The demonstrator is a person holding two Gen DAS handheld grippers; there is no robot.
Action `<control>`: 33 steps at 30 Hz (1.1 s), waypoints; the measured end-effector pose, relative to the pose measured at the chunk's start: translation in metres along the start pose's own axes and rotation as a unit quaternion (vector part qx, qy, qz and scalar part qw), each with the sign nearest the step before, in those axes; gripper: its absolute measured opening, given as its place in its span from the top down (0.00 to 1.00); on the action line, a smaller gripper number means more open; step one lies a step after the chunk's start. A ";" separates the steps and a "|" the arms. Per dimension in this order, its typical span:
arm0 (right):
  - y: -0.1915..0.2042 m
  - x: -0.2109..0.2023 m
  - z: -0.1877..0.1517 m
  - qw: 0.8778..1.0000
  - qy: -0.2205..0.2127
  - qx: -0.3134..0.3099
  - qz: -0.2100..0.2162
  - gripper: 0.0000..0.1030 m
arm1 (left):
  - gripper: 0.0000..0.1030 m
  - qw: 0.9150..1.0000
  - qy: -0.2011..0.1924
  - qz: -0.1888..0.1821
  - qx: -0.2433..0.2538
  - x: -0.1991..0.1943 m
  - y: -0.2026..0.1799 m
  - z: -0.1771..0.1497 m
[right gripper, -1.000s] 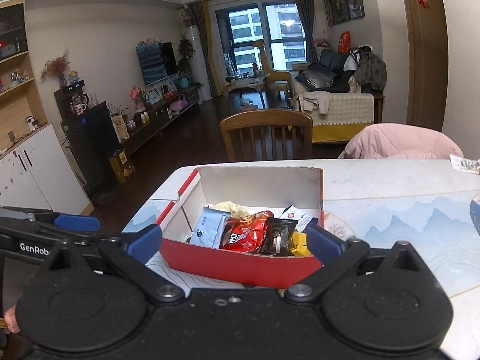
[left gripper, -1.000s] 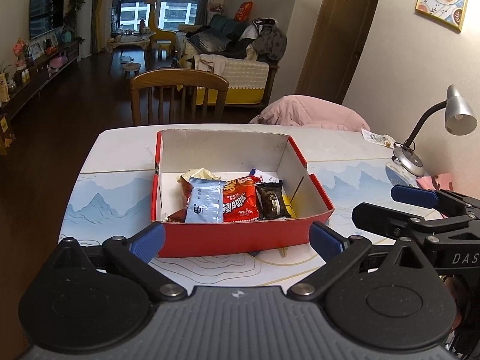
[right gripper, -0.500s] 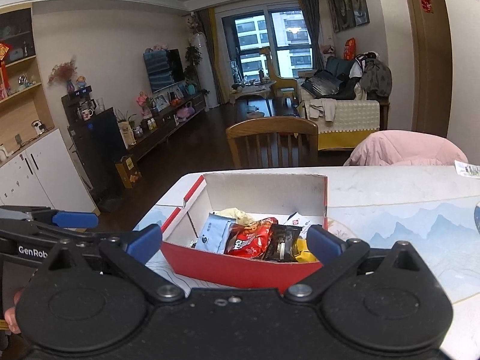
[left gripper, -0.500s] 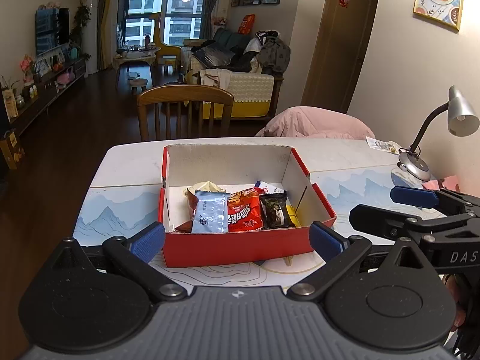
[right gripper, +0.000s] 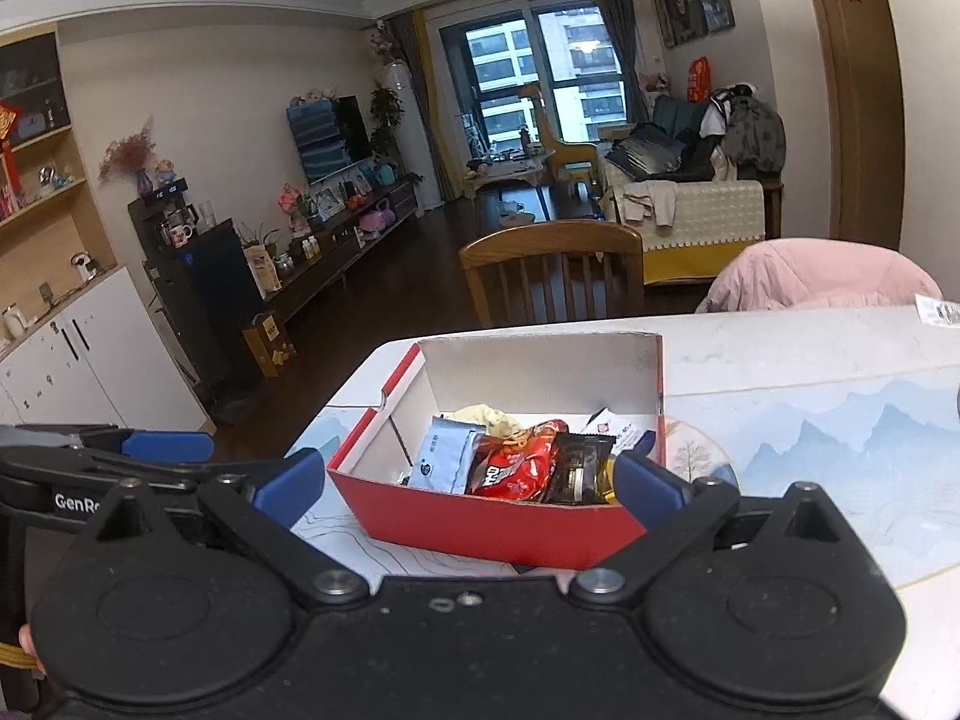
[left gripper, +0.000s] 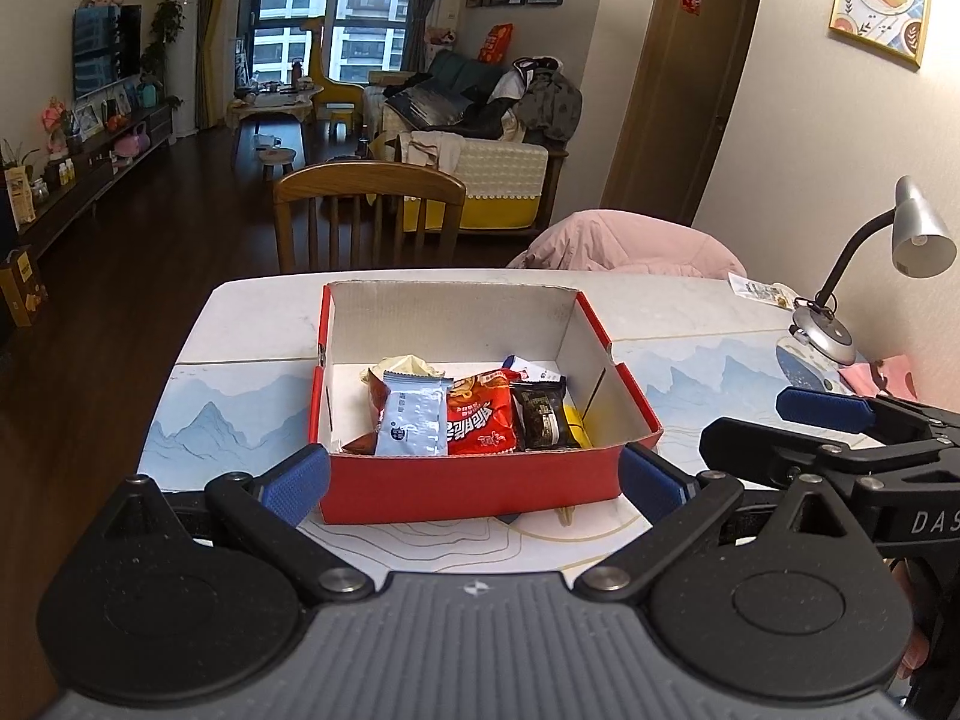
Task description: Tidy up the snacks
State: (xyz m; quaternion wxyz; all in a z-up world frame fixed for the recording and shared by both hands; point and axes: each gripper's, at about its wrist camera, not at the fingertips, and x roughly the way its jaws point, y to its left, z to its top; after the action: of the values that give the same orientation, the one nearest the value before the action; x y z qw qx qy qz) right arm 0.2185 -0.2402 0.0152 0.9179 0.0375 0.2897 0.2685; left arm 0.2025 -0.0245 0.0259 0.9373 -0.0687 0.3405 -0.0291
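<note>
A red cardboard box (left gripper: 450,318) with white inner walls sits on the table. Lying in its near half are a light blue packet (left gripper: 414,420), a red packet (left gripper: 480,420), a dark brown packet (left gripper: 543,417), a cream wrapper (left gripper: 402,367) and a white packet (left gripper: 531,369). My left gripper (left gripper: 474,483) is open and empty, just short of the box's front wall. My right gripper (right gripper: 467,480) is also open and empty, at the box's near right corner (right gripper: 600,531). Each gripper shows in the other's view: the right gripper (left gripper: 780,429), the left gripper (right gripper: 150,459).
A wooden chair (left gripper: 369,210) stands behind the table's far edge (left gripper: 270,285), beside a pink jacket (left gripper: 630,243). A desk lamp (left gripper: 828,324) and a paper slip (left gripper: 756,288) are at the right. A blue mountain-print mat (left gripper: 228,414) covers the table.
Both grippers have drawn back a little from the box and tilted up, so the box looks smaller. Their fingers stay open. The snacks have not moved.
</note>
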 end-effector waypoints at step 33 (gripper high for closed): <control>0.008 -0.009 -0.004 1.000 0.005 0.008 -0.024 0.00 | 0.00 1.000 0.009 -0.010 -0.007 -0.004 0.000 -0.005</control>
State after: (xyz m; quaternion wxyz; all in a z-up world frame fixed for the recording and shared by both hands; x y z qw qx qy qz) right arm 0.2061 -0.2382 0.0181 0.9223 0.0363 0.2974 0.2439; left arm 0.1961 -0.0249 0.0250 0.9333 -0.0787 0.3486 -0.0363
